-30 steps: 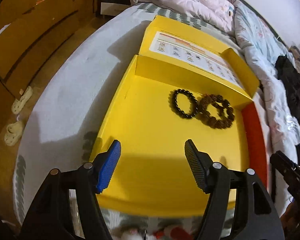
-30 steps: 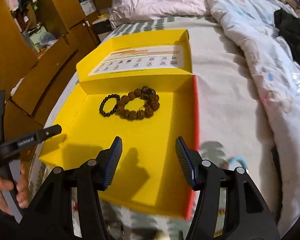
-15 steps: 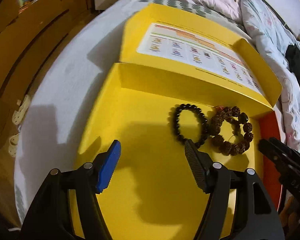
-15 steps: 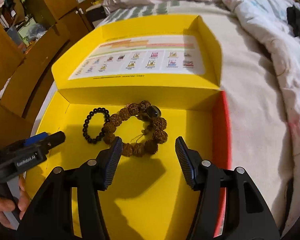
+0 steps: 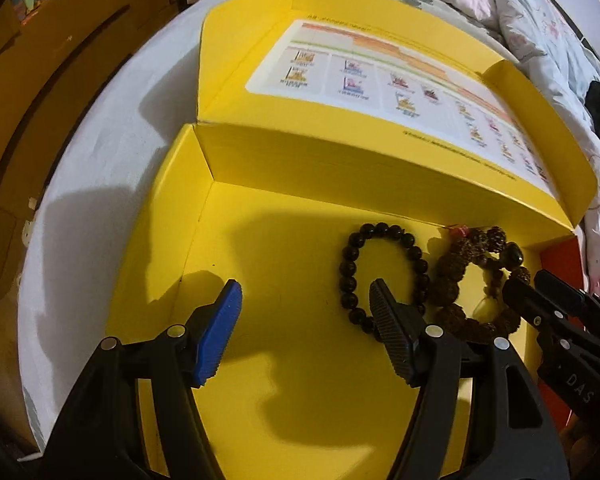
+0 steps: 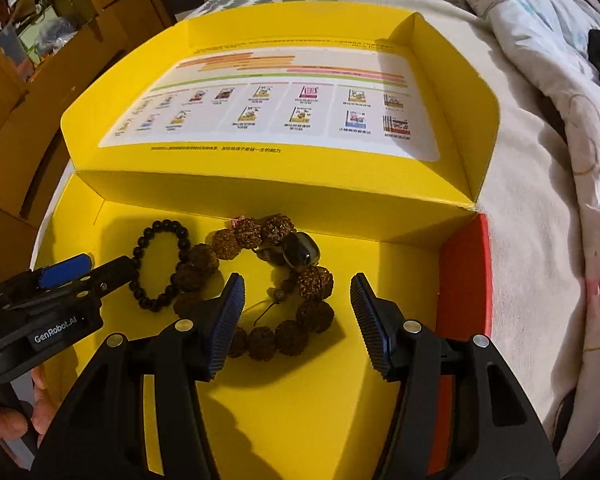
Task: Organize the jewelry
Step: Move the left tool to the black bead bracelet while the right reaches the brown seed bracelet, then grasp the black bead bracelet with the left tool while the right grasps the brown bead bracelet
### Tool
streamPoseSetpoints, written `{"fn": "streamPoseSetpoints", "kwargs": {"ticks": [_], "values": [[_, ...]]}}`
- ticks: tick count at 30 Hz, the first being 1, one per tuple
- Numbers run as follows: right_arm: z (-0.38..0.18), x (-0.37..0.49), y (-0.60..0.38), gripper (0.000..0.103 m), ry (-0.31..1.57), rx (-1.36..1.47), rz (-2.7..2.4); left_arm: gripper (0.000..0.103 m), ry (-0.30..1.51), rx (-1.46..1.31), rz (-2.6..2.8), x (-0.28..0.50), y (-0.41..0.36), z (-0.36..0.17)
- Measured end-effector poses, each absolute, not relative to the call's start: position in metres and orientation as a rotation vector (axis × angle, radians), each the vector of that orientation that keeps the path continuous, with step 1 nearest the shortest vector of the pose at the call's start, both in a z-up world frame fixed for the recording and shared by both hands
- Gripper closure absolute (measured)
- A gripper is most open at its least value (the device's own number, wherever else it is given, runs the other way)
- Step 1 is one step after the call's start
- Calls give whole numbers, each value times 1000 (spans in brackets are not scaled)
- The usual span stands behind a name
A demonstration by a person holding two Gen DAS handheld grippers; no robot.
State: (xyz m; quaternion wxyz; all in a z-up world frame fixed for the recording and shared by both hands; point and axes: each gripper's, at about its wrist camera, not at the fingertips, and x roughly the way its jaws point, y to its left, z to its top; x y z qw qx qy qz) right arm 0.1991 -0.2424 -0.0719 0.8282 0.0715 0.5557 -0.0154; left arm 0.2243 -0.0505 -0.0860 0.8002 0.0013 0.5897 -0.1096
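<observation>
A yellow box (image 6: 452, 216) with one red side wall lies open on a bed (image 6: 540, 184), its lid (image 6: 440, 60) folded back with a printed sheet inside. On the box floor by the back wall lie two bracelets, touching: a brown one (image 6: 260, 280) of big knobbly beads with one glossy dark bead, and left of it a smaller ring of round black beads (image 6: 160, 264). The right gripper (image 6: 296, 316) hangs released above the brown one. The left gripper (image 5: 304, 328), also released, grasps nothing.
</observation>
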Motion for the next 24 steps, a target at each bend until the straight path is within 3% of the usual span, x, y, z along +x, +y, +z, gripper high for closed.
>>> {"fn": "streamPoseSetpoints", "kwargs": {"ticks": [14, 17, 20, 22, 24], "values": [[-82, 211, -236, 48, 1213, 61, -58, 38, 1257, 68, -232, 224, -66, -91], [-86, 213, -236, 51, 1221, 60, -50, 45, 1242, 102, -213, 224, -71, -91], [-91, 216, -234, 62, 1234, 47, -44, 52, 1238, 109, -214, 227, -74, -91], [-92, 216, -232, 64, 1229, 31, -39, 57, 1236, 109, -216, 227, -74, -90], [-93, 217, -231, 70, 1228, 29, -35, 68, 1230, 108, -216, 225, -72, -89]]}}
